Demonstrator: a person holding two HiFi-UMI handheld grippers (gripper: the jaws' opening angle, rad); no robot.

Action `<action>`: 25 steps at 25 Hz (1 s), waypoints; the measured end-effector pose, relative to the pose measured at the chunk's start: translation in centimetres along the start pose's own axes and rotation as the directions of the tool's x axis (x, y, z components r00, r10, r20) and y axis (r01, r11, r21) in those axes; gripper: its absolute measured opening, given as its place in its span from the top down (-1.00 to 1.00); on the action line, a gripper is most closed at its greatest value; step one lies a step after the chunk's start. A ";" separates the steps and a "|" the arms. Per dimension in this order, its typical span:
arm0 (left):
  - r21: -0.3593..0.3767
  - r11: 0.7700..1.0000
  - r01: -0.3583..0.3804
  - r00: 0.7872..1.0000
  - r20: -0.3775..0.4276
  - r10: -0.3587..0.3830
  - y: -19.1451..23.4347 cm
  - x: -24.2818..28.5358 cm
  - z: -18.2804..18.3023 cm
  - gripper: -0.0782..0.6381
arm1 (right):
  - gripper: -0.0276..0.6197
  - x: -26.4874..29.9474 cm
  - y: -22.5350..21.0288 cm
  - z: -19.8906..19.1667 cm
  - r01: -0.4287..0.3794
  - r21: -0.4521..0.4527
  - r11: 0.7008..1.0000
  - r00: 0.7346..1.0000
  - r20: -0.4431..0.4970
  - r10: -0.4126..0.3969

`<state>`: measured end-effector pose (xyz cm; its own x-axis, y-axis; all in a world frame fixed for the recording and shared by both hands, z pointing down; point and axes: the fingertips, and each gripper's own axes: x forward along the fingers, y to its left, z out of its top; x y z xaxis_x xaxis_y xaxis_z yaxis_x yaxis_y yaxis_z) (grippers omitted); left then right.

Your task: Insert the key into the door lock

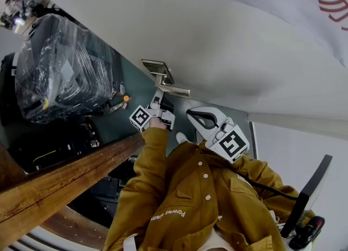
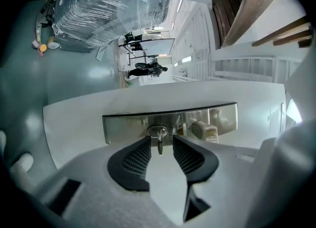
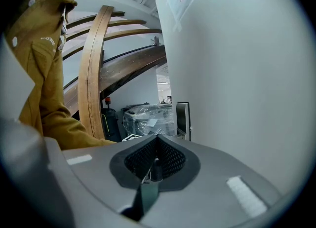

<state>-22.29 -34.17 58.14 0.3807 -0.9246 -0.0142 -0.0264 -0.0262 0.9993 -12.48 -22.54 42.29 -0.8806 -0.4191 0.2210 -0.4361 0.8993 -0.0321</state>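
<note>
The left gripper [image 2: 161, 139] stands wide open at the white door [image 2: 74, 123], holding nothing. Its black ribbed pads [image 2: 136, 159] flank the small metal key [image 2: 159, 144] without touching it. The key hangs from the round keyhole [image 2: 157, 132] in the long brushed-steel lock plate [image 2: 219, 117], so the insertion looks done. To finish well, draw the gripper straight back along the key's line and keep both pads clear of the key head, since a sideways drift could knock or tilt it. How deep the key sits cannot be read from here. In the head view the gripper hides the key, and only the silver lever handle [image 1: 173, 88] shows above it. The right gripper [image 3: 157, 141] is closed and seems empty; the small dark piece at its jaw root is probably its own part.
</note>
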 end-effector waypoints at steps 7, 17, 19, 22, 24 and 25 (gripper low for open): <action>0.082 0.996 -0.024 0.999 -0.032 0.027 -0.9 -2.0 -1.0 0.37 | 0.90 0.2 -0.7 0.5 0.008 0.019 1.000 0.999 0.039 -0.008; 0.693 0.712 -0.110 0.986 -0.014 0.165 -8.5 -10.0 -2.4 0.61 | 0.90 0.5 -1.1 1.1 0.077 0.135 0.988 0.995 0.051 -0.085; 0.762 0.640 -0.097 0.989 -0.001 0.151 -11.1 -11.1 -3.2 0.73 | 0.90 0.6 -1.1 1.4 0.078 0.132 0.988 0.995 0.053 -0.086; 0.828 0.558 -0.057 0.991 -0.020 0.131 -14.1 -11.7 -5.0 0.77 | 0.90 0.9 -1.0 1.2 0.075 0.125 0.989 0.996 0.041 -0.081; 0.873 0.487 -0.042 0.991 -0.026 0.132 -15.6 -11.9 -6.3 0.77 | 0.90 1.1 -1.0 0.9 0.078 0.118 0.990 0.996 0.033 -0.083; 0.893 0.449 -0.037 0.990 -0.027 0.135 -16.2 -12.0 -6.8 0.77 | 0.90 1.2 -0.9 0.8 0.080 0.111 0.991 0.996 0.029 -0.083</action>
<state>-20.13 -20.07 42.39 0.3982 -0.9092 0.1220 -0.8514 -0.3168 0.4181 -13.28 -23.91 41.82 -0.8462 -0.4960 0.1947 -0.5227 0.8437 -0.1221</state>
